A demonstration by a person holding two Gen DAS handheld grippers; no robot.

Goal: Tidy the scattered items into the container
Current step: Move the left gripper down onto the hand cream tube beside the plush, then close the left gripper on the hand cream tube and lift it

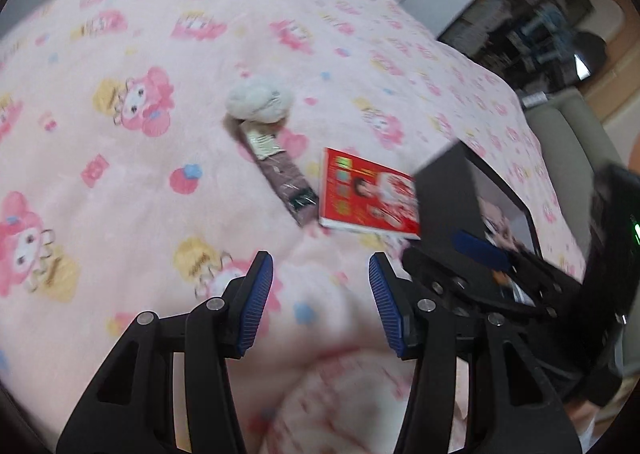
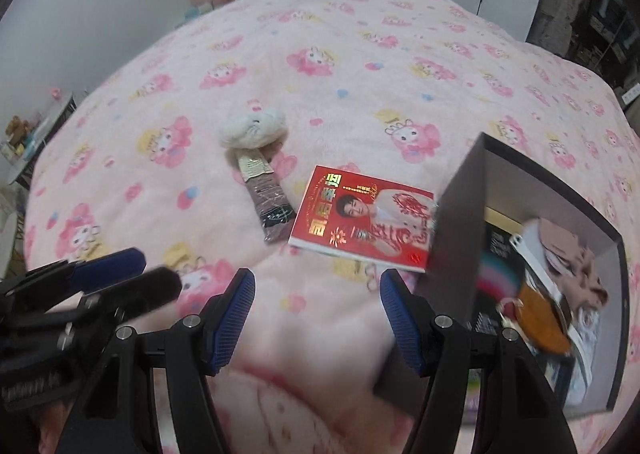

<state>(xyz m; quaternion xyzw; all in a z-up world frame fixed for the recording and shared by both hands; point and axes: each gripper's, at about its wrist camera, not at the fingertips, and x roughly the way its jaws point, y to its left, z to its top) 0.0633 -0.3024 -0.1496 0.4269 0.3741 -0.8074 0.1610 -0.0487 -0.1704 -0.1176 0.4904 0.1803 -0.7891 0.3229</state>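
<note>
Both hand-held grippers, left (image 1: 320, 294) and right (image 2: 318, 314), hang released and empty over the bed (image 2: 360, 54). The red booklet (image 2: 362, 214), probably light and bendy, lies flat just beside the box (image 2: 456, 222); pinch its free edge.

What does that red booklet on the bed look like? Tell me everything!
The red booklet is thin and glossy, with gold lettering, a printed portrait and a white page edge. It lies flat and closed on the pink cartoon blanket, between the dark box and a long dark packet. One corner reaches the box wall. No gripper touches it.
</note>
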